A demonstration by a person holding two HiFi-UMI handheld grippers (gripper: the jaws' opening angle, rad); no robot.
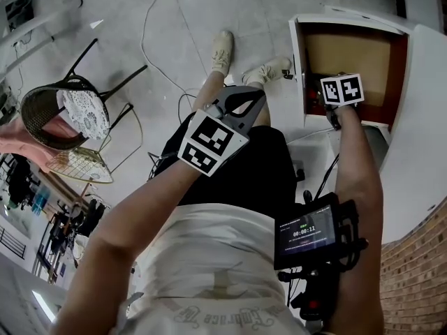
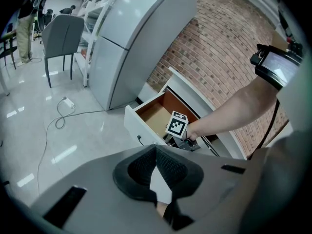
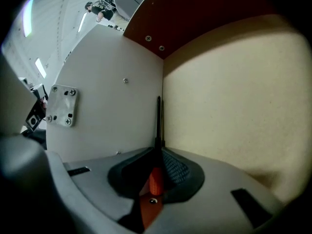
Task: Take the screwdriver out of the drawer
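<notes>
Your right gripper (image 3: pixel 158 155) sits inside the open drawer (image 1: pixel 353 51), jaws clamped on the orange-handled screwdriver (image 3: pixel 155 178) in its corner; your left gripper (image 2: pixel 157 165) hangs outside, jaws together, empty.

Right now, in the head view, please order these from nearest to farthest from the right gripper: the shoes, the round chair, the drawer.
1. The drawer: the right gripper reaches inside it, at the upper right.
2. The shoes: on the floor just left of the drawer.
3. The round chair: far across, at the left edge.
</notes>
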